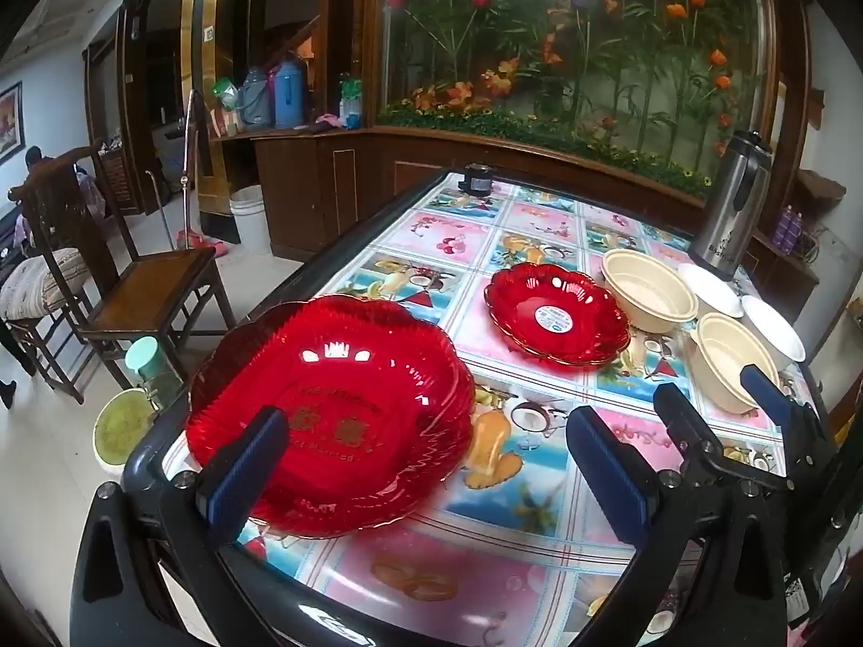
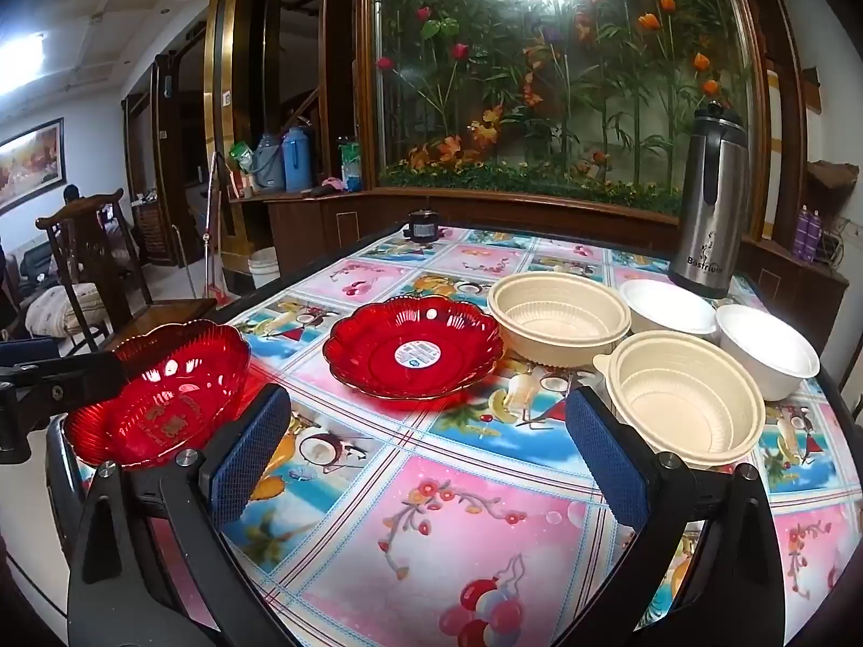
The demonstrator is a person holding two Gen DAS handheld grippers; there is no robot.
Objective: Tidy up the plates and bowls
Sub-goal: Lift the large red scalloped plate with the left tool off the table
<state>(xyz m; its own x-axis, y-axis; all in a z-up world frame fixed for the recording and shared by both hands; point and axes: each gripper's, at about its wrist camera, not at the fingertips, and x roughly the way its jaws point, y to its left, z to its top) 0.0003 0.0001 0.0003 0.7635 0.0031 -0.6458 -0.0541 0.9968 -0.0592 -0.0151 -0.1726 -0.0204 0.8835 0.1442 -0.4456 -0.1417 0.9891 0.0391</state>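
A large red scalloped plate (image 1: 334, 410) lies at the table's near left corner; it also shows in the right wrist view (image 2: 167, 399). A second red plate (image 1: 558, 315) with a round sticker lies mid-table, also in the right wrist view (image 2: 415, 348). Two cream bowls (image 2: 558, 318) (image 2: 682, 404) and two white bowls (image 2: 669, 304) (image 2: 768, 348) stand to the right. My left gripper (image 1: 426, 463) is open, its left finger over the large plate. My right gripper (image 2: 426, 450) is open and empty above the tablecloth, and appears in the left wrist view (image 1: 717, 399).
A steel thermos jug (image 2: 709, 205) stands at the far right of the table (image 2: 458, 539). A small black object (image 2: 423, 224) sits at the far edge. Wooden chairs (image 1: 145, 280) stand left of the table, with a bucket (image 1: 121, 426) on the floor.
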